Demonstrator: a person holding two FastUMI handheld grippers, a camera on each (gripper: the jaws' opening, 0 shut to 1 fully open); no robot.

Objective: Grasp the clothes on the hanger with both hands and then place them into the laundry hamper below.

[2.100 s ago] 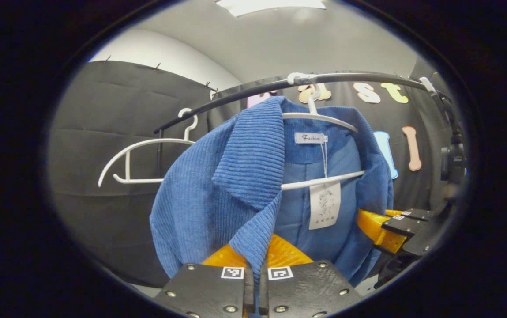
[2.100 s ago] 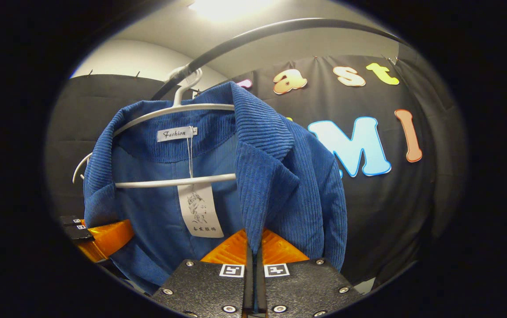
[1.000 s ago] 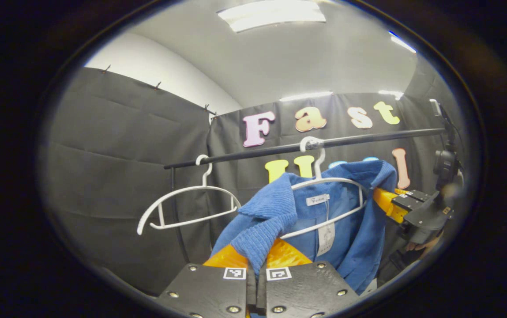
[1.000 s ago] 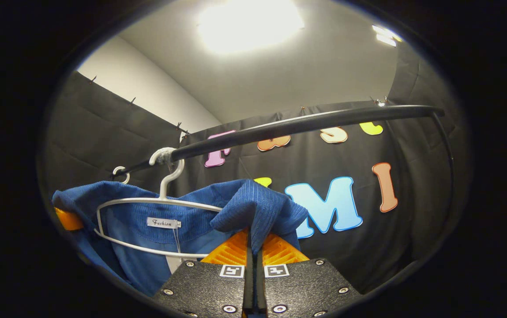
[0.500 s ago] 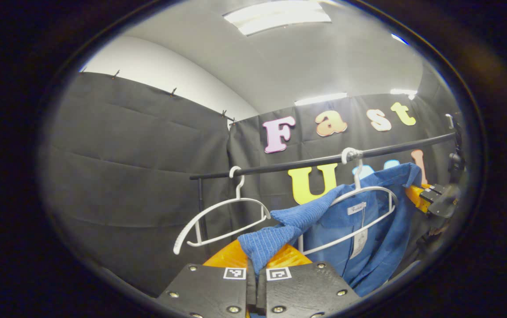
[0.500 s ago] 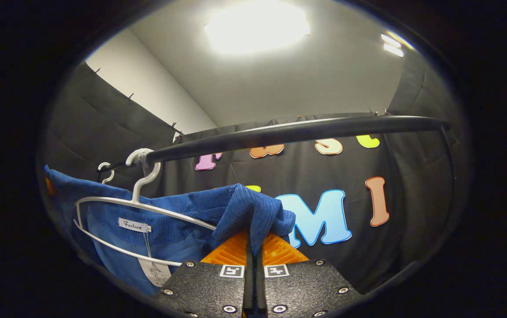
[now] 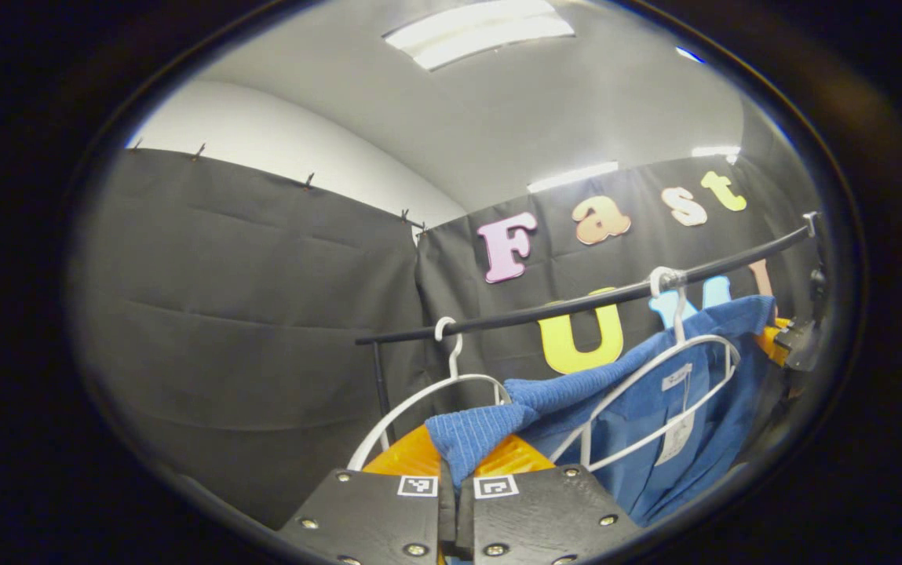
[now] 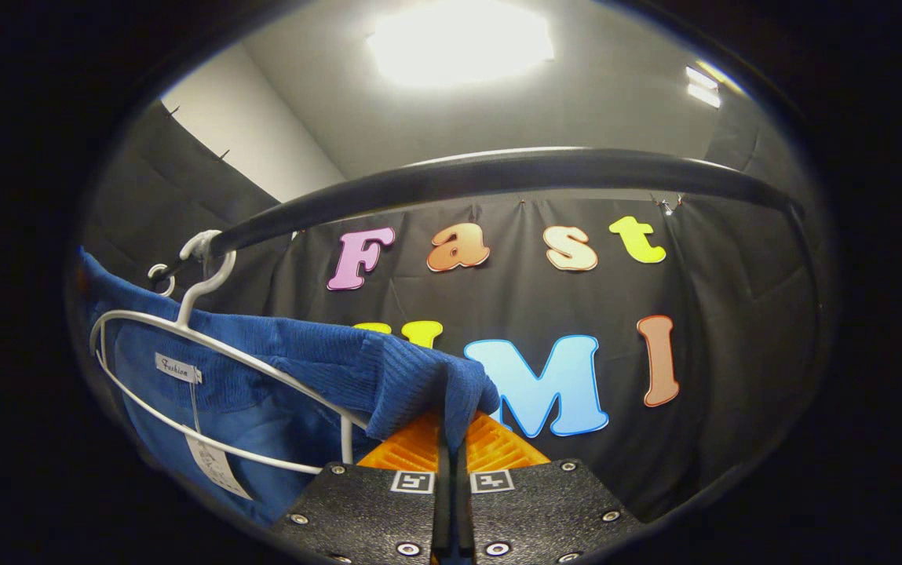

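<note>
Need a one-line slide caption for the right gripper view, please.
Right tongs pinch the blue jacket's shoulder, pulling it off a white hanger hooked on the black rail.

Black screwed gripper [image 7: 454, 463] plates, square markers

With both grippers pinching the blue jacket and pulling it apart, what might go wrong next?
1. The blue jacket drapes across the white hanger, which hangs on the black rail; it may snag.
2. The left gripper and right gripper each pinch only a fabric edge, which might slip.
</note>
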